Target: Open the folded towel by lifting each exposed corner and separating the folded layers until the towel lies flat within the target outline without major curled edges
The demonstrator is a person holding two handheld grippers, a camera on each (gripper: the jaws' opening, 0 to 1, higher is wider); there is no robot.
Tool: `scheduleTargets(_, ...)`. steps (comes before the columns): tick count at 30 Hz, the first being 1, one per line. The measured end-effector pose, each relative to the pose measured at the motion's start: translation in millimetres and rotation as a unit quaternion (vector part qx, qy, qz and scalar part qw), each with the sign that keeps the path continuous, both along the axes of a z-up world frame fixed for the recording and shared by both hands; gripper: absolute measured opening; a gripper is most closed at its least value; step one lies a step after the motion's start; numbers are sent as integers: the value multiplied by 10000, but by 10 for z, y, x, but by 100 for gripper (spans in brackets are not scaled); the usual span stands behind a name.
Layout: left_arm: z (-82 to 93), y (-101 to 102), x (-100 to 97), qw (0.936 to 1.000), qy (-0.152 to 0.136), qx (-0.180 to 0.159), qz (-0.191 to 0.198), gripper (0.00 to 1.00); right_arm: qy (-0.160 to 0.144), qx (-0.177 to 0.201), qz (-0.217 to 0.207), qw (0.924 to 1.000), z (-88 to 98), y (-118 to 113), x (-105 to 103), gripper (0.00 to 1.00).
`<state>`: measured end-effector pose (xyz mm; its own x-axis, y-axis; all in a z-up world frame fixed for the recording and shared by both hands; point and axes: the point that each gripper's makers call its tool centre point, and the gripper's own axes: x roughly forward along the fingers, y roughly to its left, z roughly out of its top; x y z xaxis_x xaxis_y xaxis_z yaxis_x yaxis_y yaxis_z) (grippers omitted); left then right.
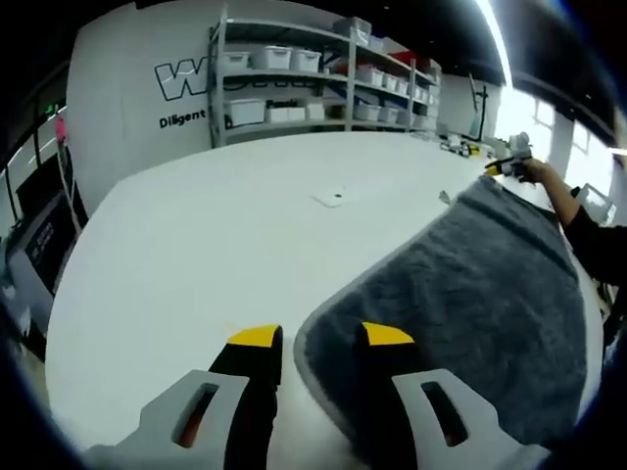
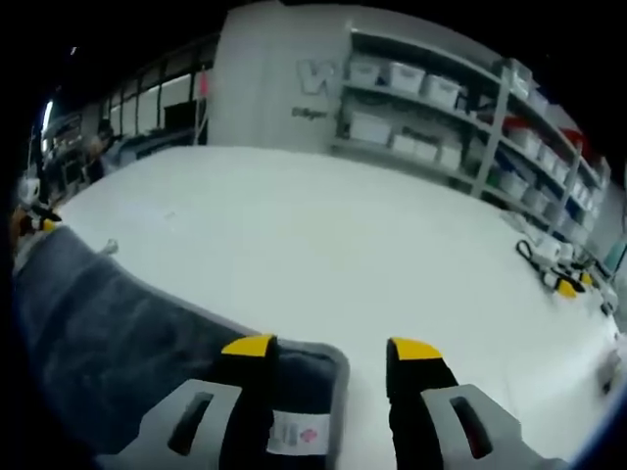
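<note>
Jaws of left gripper parted, straddling rounded corner of grey towel, lower right of frame. Right gripper likewise released over opposite corner. Towel spread on white tabletop. Soft, limp, plush, light; pinch piped hem at corners.

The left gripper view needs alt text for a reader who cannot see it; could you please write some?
A grey towel lies spread on a white table, its near rounded corner between the open yellow-tipped jaws of the left claw. At the towel's far end the right claw is at its edge, held by a person's hand. Shelving with bins stands behind the table.
</note>
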<state>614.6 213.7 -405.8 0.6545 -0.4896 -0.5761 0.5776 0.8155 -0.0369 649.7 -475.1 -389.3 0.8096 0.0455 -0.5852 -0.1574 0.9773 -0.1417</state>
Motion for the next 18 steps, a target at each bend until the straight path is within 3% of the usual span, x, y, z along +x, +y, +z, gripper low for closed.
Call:
scheduleTargets(4, -46, -23, -18, 9999, 35, 116, -74, 29, 121, -49, -53, 9999, -63, -23, -37, 36)
scheduleTargets(8, -55, -13, -10, 9998, 24, 168, -43, 28, 78, -209, -117, 9997, -38, -69, -48, 24)
scheduleTargets(11, -50, -9, -10, 9999, 40, 126, -10, 26, 81, -131, -104, 9998, -20, -45, -49, 27)
scheduleTargets(18, -94, -11, -9, 9999, 96, 133, 30, 24, 476, -333, -109, 9982, -254, -70, -83, 28)
